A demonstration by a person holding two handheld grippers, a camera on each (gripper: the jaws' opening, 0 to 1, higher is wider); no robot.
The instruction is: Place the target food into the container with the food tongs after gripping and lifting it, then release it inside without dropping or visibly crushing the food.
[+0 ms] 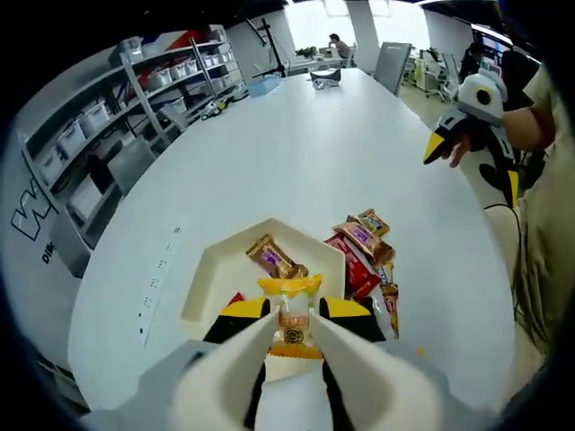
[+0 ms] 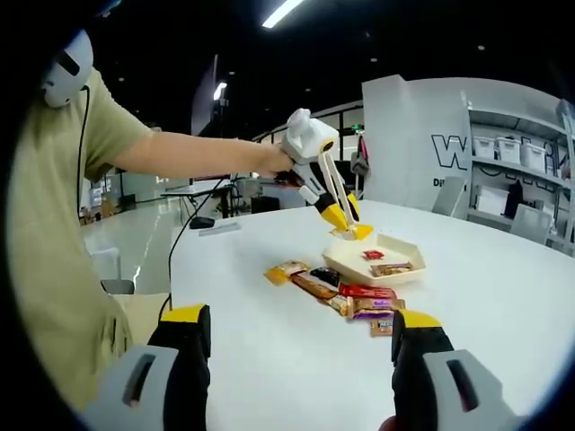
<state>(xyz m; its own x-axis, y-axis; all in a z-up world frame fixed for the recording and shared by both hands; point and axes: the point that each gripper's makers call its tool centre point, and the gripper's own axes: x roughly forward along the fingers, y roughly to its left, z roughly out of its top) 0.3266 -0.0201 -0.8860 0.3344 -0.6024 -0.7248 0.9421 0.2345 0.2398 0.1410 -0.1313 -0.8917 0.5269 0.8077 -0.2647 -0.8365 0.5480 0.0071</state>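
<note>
The left hand-held gripper [image 1: 292, 334] carries a pair of white food tongs [image 1: 296, 359] whose two arms converge on a small yellow-and-clear wrapped snack [image 1: 291, 316], pinched between the tong tips and lifted off the table [image 1: 296, 153]. In the left gripper view the snack hangs over the near edge of a cream, hexagonal container [image 1: 211, 278], which already holds a brown-wrapped bar [image 1: 271, 258]; the right gripper view shows a small red packet [image 2: 373, 255] in it as well. Just right of the container lies a loose pile of wrapped snacks [image 1: 364, 247] in red, brown and orange wrappers, touching one another on the white table. From the right gripper view the same scene appears at a distance — the person's hand [image 2: 274, 162] holds the left hand-held gripper tilted downward, the tong tips with the yellow snack just above the container's near rim. The right hand-held gripper [image 2: 296, 346] has its yellow-tipped black jaws spread wide apart with nothing between them, raised above the bare table well short of the snack pile. Shelving with storage bins [image 1: 135, 99] stands beyond the table's far side.
</note>
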